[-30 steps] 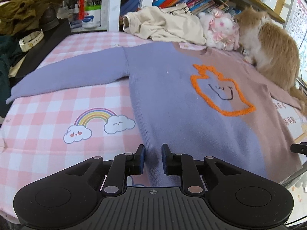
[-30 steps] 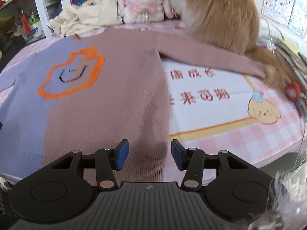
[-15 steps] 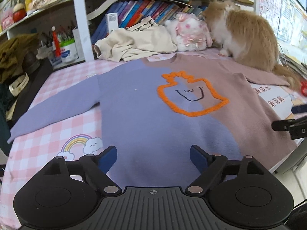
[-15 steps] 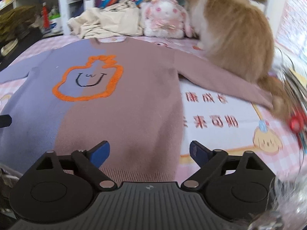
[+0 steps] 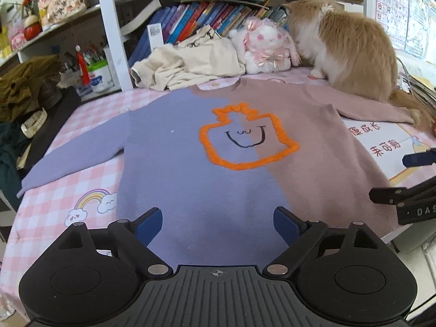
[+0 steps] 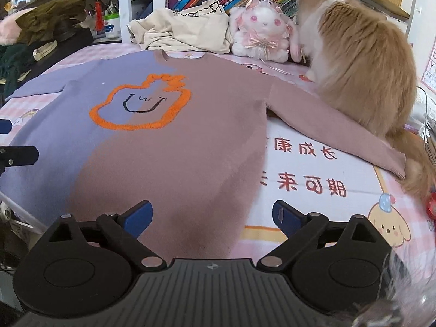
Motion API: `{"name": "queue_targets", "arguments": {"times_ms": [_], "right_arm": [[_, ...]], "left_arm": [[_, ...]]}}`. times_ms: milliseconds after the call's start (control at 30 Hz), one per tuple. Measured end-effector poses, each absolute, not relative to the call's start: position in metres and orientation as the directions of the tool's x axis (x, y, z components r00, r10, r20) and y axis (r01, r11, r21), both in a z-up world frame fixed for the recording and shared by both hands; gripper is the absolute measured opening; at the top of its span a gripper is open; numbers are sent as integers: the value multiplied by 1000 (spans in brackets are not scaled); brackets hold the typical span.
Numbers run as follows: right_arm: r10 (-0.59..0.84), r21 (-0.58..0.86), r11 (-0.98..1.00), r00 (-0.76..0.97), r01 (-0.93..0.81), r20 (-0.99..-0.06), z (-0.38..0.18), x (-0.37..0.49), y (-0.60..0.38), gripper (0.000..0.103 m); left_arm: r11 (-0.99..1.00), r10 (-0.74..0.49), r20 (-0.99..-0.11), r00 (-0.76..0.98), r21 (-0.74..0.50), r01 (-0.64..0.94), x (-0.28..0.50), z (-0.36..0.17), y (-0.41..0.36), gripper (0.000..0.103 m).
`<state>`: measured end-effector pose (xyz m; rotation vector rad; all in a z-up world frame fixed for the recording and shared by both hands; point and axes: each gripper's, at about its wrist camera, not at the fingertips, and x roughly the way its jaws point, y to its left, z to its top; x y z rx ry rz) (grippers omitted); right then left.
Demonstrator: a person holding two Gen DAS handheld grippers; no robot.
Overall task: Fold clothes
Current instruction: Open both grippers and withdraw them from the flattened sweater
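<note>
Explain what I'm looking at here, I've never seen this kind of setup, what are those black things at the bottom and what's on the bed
There is no robot here. A person holds a black two-finger gripper in each hand, and each gripper carries a wide-angle camera looking forward along its fingers. One picture comes from the left gripper, the other from the right gripper; the black shapes with blue pads at the bottom are their fingers. Both are open and hold nothing.

Spread flat on the pink checked cartoon bed sheet is a knitted sweater, half lilac and half dusty pink, with an orange outlined smiling face. A fluffy ginger and white cat sits by the pink sleeve, its fur overlapping that sleeve. Behind the collar lie a crumpled cream garment and a white and pink plush bunny, in front of a shelf of books.
</note>
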<state>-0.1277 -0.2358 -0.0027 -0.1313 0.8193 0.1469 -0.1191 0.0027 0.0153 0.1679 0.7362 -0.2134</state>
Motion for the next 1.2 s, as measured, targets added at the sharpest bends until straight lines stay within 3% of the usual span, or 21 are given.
{"name": "queue_targets", "arguments": {"times_ms": [333, 633, 900, 1200], "right_arm": [[68, -58, 985, 683, -160, -727, -1, -130, -253, 100], [11, -64, 994, 684, -84, -729, 1, -129, -236, 101], [-84, -68, 996, 700, 50, -710, 9, -126, -186, 102], [-152, -78, 987, 691, 137, -707, 8, -121, -130, 102]], "left_arm": [[981, -117, -671, 732, 35, 189, -113, 25, -5, 94], [968, -181, -657, 732, 14, 252, -103, 24, 10, 94], [929, -268, -629, 730, 32, 368, -86, 29, 56, 95], [920, -294, -640, 710, 13, 392, -59, 21, 118, 96]]}}
